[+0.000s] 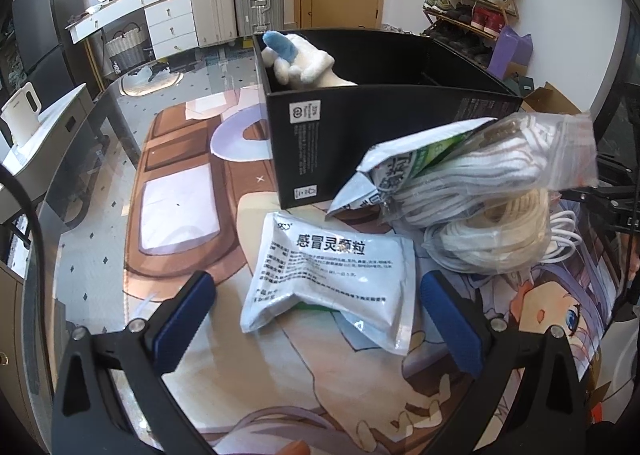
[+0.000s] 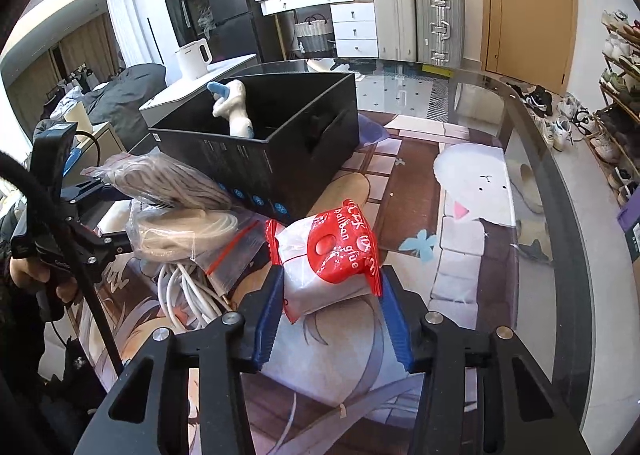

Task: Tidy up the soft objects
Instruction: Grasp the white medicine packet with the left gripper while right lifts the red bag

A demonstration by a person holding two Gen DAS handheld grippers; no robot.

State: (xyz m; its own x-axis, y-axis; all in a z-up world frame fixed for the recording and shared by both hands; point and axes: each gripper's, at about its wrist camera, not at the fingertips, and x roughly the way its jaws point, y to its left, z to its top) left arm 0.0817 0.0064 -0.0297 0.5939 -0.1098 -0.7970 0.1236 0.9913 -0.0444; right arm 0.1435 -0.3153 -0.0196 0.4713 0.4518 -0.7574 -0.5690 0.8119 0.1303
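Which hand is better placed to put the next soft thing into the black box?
Right, probably. The right gripper already has the red and white bag between its pads, apparently gripped, near the black box. The left gripper stands open around a white packet.

My two wrist cameras are both looking steeply down, close over the mat, toward the black box [image 1: 360,143] [image 2: 272,159] from opposite sides; both are sharing it.
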